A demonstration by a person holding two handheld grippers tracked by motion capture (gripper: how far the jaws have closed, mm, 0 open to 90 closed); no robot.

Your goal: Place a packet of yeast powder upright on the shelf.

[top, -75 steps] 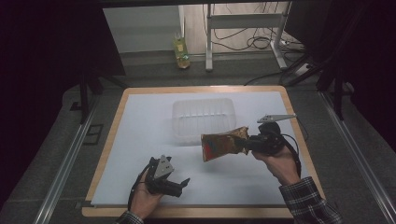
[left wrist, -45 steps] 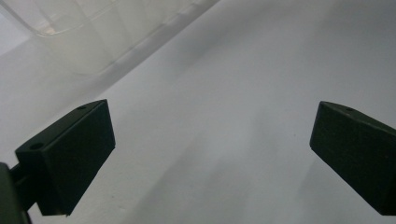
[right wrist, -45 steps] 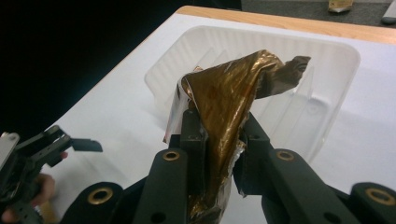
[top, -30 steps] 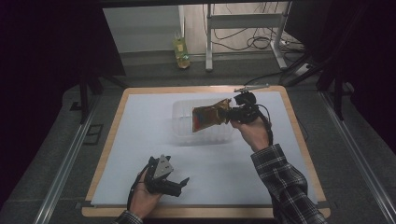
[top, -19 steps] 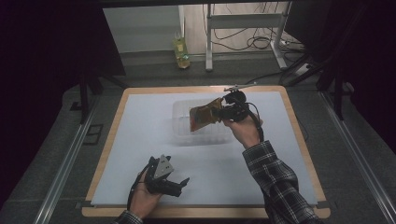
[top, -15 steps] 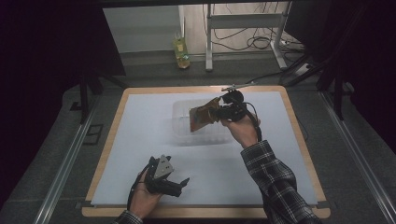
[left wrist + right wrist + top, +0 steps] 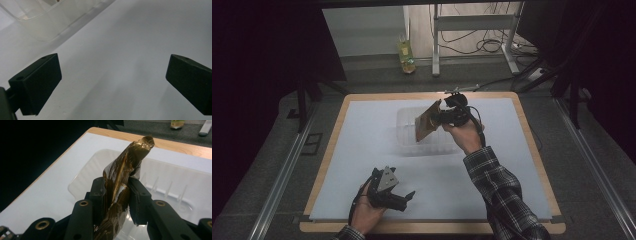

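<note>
Right gripper (image 7: 443, 114), jaws just easing, crinkly gold foil pouch (image 7: 428, 123) between them, now over ribbed clear plastic tub (image 7: 404, 131).

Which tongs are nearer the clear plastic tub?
Right. The right tongs hang over the clear plastic tub, jaws just opening around a brown foil pouch. The left tongs rest open near the table's front edge, well short of it.
</note>
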